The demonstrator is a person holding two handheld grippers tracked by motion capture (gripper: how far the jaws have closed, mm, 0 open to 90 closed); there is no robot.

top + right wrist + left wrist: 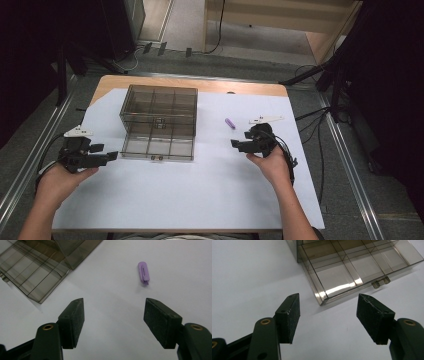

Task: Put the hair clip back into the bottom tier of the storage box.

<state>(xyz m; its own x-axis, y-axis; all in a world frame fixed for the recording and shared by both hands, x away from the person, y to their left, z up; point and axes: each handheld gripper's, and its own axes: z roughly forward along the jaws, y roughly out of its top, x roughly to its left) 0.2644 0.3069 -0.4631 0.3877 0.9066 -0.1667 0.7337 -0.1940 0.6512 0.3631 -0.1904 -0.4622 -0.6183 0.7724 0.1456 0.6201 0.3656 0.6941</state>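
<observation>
While both hands hang over the white sheet (165, 195) covering the table, nothing is actually being held. The right gripper (113, 325) has its jaws spread wide with only bare sheet between them, and it's aimed at a small purple clip (144, 272) lying flat a bit ahead of the jaws, slightly toward the right-hand jaw. In the high view that purple clip (230, 123) sits by itself on the sheet, between the smoky clear box and the right gripper (239, 145), near the gripper but not touching it.

The left gripper (328, 317) is wide open too, nothing between the pads. It's pointing at the near corner of the smoky clear box (342, 275), whose pulled-out drawer shows a grid of compartments; I can't make out anything lying in them. Two little knobs (380, 282) stick out from the drawer's front edge. From above, the left gripper (107, 156) sits just off the box's (159, 122) left front corner, close but apart from it.

The box stands around the middle of the sheet, toward the far side, well apart from the clip.
</observation>
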